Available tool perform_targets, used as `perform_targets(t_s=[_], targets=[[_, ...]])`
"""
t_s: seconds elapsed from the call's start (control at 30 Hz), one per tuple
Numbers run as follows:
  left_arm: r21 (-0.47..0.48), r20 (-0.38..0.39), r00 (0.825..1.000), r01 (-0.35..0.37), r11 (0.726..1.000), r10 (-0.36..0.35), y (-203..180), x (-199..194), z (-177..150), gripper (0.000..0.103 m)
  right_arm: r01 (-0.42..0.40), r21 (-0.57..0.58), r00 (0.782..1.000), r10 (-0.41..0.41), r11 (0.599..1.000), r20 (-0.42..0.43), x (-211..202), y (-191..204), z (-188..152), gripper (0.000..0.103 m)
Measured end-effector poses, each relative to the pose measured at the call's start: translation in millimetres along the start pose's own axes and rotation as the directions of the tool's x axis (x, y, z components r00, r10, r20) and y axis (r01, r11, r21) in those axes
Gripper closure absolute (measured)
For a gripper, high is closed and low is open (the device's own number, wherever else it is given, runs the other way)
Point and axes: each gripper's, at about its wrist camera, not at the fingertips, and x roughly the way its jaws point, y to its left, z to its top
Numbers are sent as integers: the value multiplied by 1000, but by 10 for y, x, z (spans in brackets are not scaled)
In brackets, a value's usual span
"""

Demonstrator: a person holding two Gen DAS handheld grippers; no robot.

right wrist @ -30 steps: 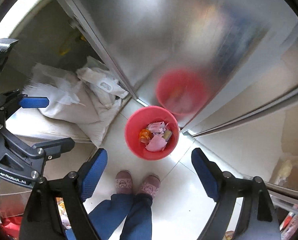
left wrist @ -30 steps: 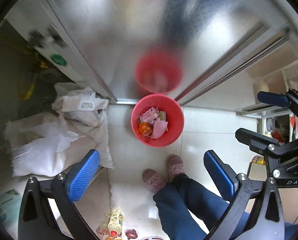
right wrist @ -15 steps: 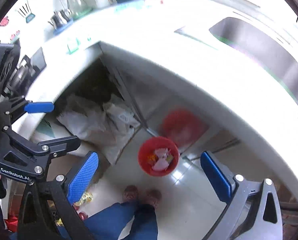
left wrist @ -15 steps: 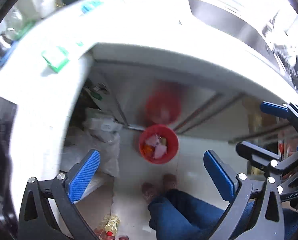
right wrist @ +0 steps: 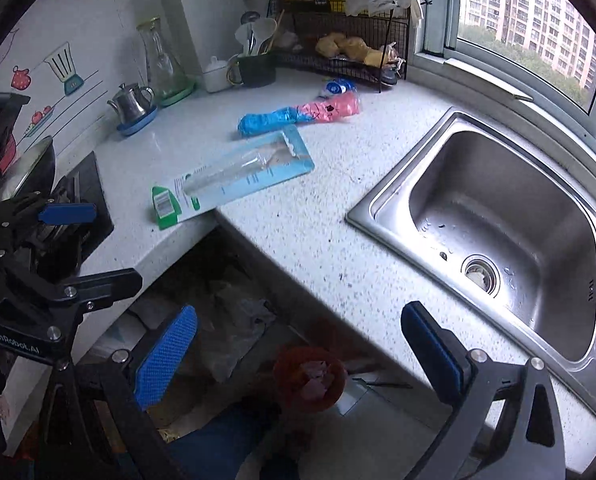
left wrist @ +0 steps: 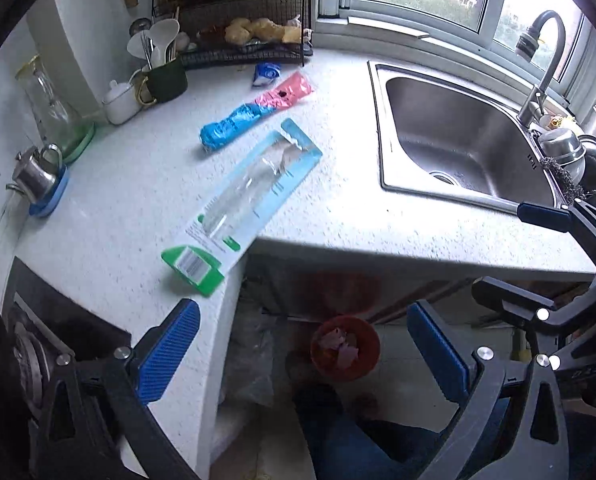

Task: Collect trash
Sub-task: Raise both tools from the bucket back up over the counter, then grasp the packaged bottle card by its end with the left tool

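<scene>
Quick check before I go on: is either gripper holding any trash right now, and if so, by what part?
Nothing is held. The left gripper and right gripper both stand open and empty, above the floor and the red bin; the blister pack lies untouched on the counter.

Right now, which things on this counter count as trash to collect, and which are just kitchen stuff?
Trash job:
- empty blister pack
- blue and pink wrapper
- small blue-white wrapper
- red bin on the floor, already holding scraps

Just lying about:
- metal teapot
- glass carafe
- utensil mug
- wire rack
- sink
</scene>
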Motion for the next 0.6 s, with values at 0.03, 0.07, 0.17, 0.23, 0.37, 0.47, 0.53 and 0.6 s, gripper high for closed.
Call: perform_targets(t_s=[0.03, 0.07, 0.17, 0.23, 0.37, 0.47, 0.53, 0.6], targets=[[9, 2, 1000, 2, 1000, -2, 59, 17, 96, 0, 7, 7, 1000, -7, 1000, 2, 29, -13, 41, 1], [17, 4, 1000, 12, 1000, -12, 94, 35, 190, 0, 11, 16, 1000, -11, 1000, 0, 62, -28, 84, 1], [42, -4, 999, 32, 999, -32, 265, 148, 453, 0, 23, 49, 1000, -23, 999, -4, 84, -72, 233, 1], [62, -26, 998, 51, 997, -50, 373, 261, 603, 0, 29, 76, 1000, -28, 997, -3, 141, -112, 366, 1], [139, -95, 994, 72, 988, -59, 519, 622, 849, 0, 55, 120, 998, -55, 991, -3, 173, -220, 657, 1], [173, -137, 989, 78, 982, -54, 644, 888, 993, 0, 78, 155, 997, -77, 985, -13, 252, -285, 801, 1], [179, -177, 981, 106, 978, -74, 718, 1062, 1050, 2, 93, 174, 996, -91, 980, -23, 315, -301, 861, 1], [200, -200, 977, 112, 973, -71, 768, 1205, 1090, 5, 106, 189, 994, -100, 976, -40, 389, -320, 921, 1]])
